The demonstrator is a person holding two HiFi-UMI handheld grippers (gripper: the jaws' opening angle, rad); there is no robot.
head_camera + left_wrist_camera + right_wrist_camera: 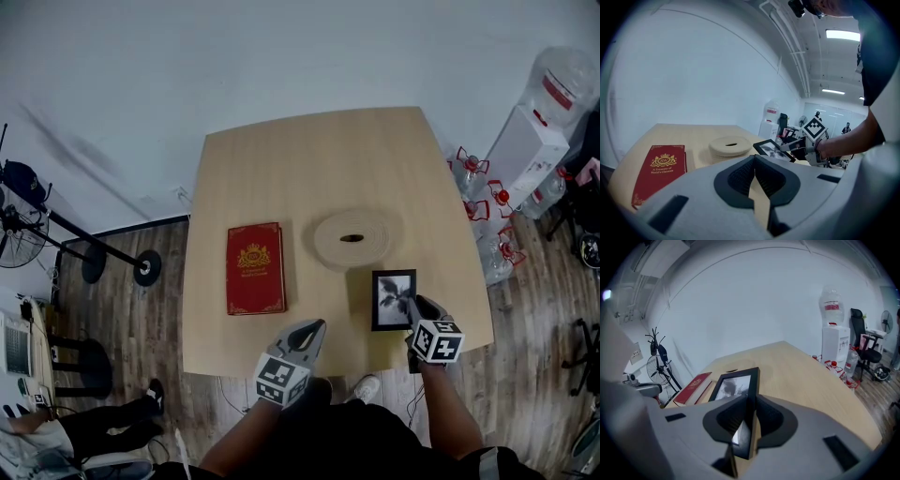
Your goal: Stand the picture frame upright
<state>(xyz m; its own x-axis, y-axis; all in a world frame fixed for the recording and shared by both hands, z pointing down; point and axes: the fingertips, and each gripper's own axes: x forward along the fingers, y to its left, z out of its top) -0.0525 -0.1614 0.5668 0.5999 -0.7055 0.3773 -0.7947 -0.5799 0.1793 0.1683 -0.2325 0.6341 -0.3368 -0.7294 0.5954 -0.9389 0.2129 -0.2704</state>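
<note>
The right gripper (412, 305) is clenched on the black rectangular picture frame (392, 298). Its two dark jaws pinch the frame's near right edge, and in the right gripper view the frame's side rail runs straight up between the pads. The left gripper (317, 328) has its jaws together with nothing between them and hovers over the table's front edge, well apart from the frame.

The surface is a light wooden table (281, 159) with rounded corners, standing on a grey-brown plank floor (150, 309) against a plain white wall. A white water dispenser with a clear bottle on top (530, 131) stands to the right of the table. Clear water bottles with red handles (487, 202) are clustered at its foot. A black pedestal fan (23, 211) stands to the left.

On the table, a red hardcover book with a gold crest (255, 268) lies flat at the left. A round beige woven mat with a hole in its middle (352, 239) lies near the centre.

The frame holds a black-and-white picture and sits face up near the table's front right corner, just in front of the mat and well right of the book. It is not upright. The views do not settle whether its gripped edge is off the wood.
</note>
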